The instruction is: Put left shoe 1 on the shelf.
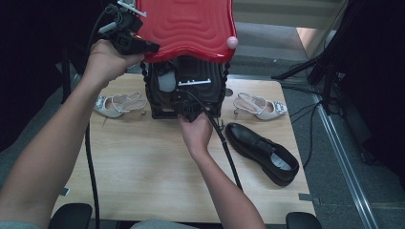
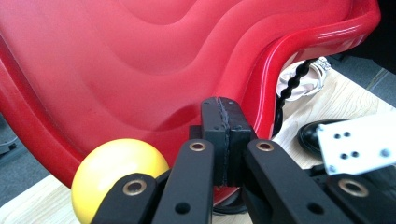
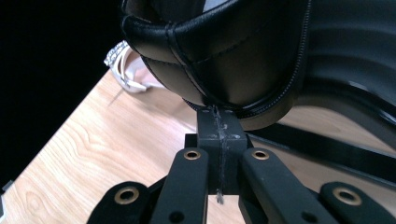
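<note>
Both our forearms reach in as the left tool point(image 1: 125, 36), jaws shut, props the red lid point(image 1: 188, 26) up and the right tool point(image 1: 190, 110) grips a black shoe point(image 3: 219, 51) inside the case point(image 1: 157, 102), its mate point(image 1: 261, 151) still waiting on the bench point(image 1: 138, 162).

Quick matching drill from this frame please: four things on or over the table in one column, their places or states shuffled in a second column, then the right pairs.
1. red lid
2. black shoe
3. right silver sandal
4. yellow ball

A. lying on the table, right of the right forearm
B. raised open at the far edge
C. at the table's far right, beside the black rack
D. just left of the left gripper's jaws

Pairs: 1-B, 2-A, 3-C, 4-D
</note>
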Demonstrator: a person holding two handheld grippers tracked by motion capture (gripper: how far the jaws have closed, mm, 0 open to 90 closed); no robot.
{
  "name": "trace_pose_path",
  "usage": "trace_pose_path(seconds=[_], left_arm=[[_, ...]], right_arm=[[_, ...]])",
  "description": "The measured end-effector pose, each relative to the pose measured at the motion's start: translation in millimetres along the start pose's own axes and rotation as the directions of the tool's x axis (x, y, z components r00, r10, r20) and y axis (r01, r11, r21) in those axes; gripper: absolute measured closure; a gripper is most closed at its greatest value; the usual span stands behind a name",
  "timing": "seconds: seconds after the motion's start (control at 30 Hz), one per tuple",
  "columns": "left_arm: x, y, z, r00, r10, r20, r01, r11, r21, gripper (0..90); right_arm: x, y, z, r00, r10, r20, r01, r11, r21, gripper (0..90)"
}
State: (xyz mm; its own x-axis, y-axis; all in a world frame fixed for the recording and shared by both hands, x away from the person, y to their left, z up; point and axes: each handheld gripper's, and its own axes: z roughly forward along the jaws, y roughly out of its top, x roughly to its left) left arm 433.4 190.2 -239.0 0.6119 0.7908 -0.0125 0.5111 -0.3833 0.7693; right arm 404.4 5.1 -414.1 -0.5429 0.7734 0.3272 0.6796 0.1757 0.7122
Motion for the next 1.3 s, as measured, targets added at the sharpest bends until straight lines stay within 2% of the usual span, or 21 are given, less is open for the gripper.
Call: trace_pose_path(seconds=[0.23, 0.33, 0.4, 0.43, 0.53, 0.8, 0.87, 0.93, 1.1, 1.17, 1.3], left_arm=[[-0.2, -0.1, 0.0, 1.0000, 0.001, -0.001, -0.001, 1.0000, -0.001, 90.0], [0.0, -0.5, -0.1, 1.0000, 0.004, -0.001, -0.004, 1.0000, -0.004, 90.0], [0.2, -1.4, -0.6, 1.0000, 0.006, 0.002, -0.006, 1.0000, -0.008, 90.0], [0.3, -1.5, -0.7, 1.0000, 0.008, 0.003, -0.008, 0.9999, -0.009, 90.0], [1.0, -1.0, 0.3, 1.0000, 0.000, 0.000, 0.000, 0.9999, -0.012, 90.0], [1.2, 1.9, 0.1, 0.9992, -0.038, -0.011, 0.038, 0.9993, -0.003, 89.8], [2.8, 3.2, -3.8, 0.9985, -0.054, 0.009, 0.054, 0.9984, -0.016, 84.2], [4.8, 5.3, -9.3, 0.9956, -0.081, 0.047, 0.082, 0.9966, -0.009, 76.2], [-2.8, 4.0, -20.0, 0.9967, -0.054, 0.060, 0.054, 0.9985, 0.011, 66.7], [-7.0, 1.6, -23.7, 0.9956, -0.054, 0.077, 0.053, 0.9985, 0.015, 62.2], [-15.5, -8.9, -28.0, 0.9902, -0.066, 0.123, 0.065, 0.9979, 0.009, 53.9]], right_arm=[[3.8, 18.2, 16.3, 0.9998, 0.020, 0.001, -0.020, 1.000, -0.011, 90.0], [3.9, 25.6, 28.2, 0.9994, 0.028, 0.020, -0.029, 0.999, 0.016, 90.0], [3.7, 24.7, 33.3, 0.9994, 0.028, 0.019, -0.028, 0.999, 0.033, 90.0], [3.8, 21.5, 33.2, 0.9997, 0.022, 0.004, -0.022, 1.000, 0.021, 90.0], [3.5, 15.0, 25.0, 0.9992, 0.031, -0.027, -0.031, 1.000, 0.000, 90.0], [-5.7, -8.2, -2.9, 0.9981, 0.001, -0.061, 0.001, 1.000, 0.025, 89.3], [-7.1, -13.5, -11.3, 0.9978, -0.004, -0.066, 0.006, 0.999, 0.031, 88.1], [-10.2, -17.4, -19.0, 0.9967, -0.006, -0.081, 0.009, 0.999, 0.034, 86.2], [-17.8, -23.7, -35.3, 0.9949, -0.025, -0.098, 0.030, 0.998, 0.048, 80.6], [-21.4, -25.9, -39.3, 0.9931, -0.021, -0.116, 0.028, 0.998, 0.063, 77.7], [-29.9, -33.7, -50.4, 0.9893, -0.056, -0.135, 0.064, 0.996, 0.059, 75.1]])
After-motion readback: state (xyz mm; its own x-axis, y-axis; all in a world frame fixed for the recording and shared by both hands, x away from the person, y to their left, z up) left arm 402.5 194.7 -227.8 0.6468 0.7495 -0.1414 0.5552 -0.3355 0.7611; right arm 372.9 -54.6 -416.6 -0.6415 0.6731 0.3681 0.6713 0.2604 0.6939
